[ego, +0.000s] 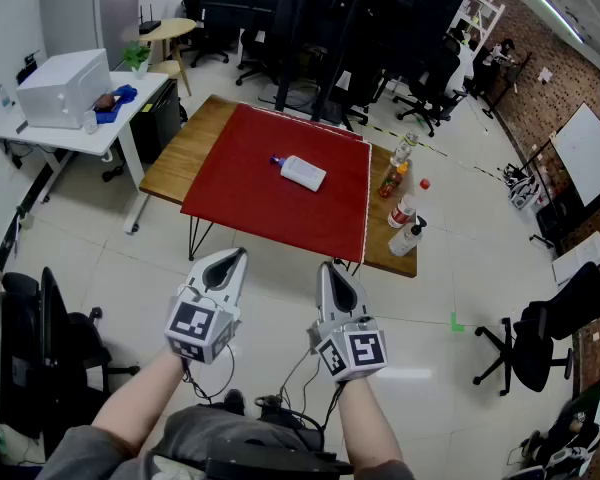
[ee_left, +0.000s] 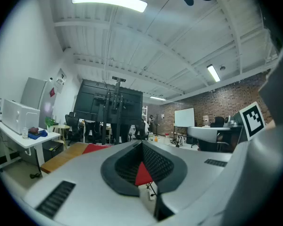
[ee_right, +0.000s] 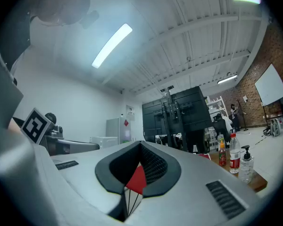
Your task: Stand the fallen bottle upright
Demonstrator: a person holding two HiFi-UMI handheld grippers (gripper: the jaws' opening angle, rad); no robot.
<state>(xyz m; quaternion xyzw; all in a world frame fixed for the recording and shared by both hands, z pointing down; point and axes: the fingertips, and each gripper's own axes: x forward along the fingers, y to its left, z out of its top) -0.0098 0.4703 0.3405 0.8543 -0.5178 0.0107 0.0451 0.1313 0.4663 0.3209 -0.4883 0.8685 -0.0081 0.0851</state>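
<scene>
A white bottle with a blue cap (ego: 300, 172) lies on its side in the middle of the red cloth (ego: 250, 203) that covers most of a wooden table (ego: 178, 145). Both grippers hover over the floor, well short of the table's near edge and far from the bottle. My left gripper (ego: 235, 256) has its jaws together with nothing between them, and so does my right gripper (ego: 327, 267). In the left gripper view the left gripper (ee_left: 141, 143) points level toward the table. The right gripper (ee_right: 140, 144) shows only a sliver of red cloth between its closed jaws.
Several upright bottles (ego: 404, 211) stand on the bare right end of the table, also visible as bottles (ee_right: 234, 154) in the right gripper view. A white desk with a white box (ego: 65, 86) stands at the left. Black office chairs (ego: 540, 343) are scattered around.
</scene>
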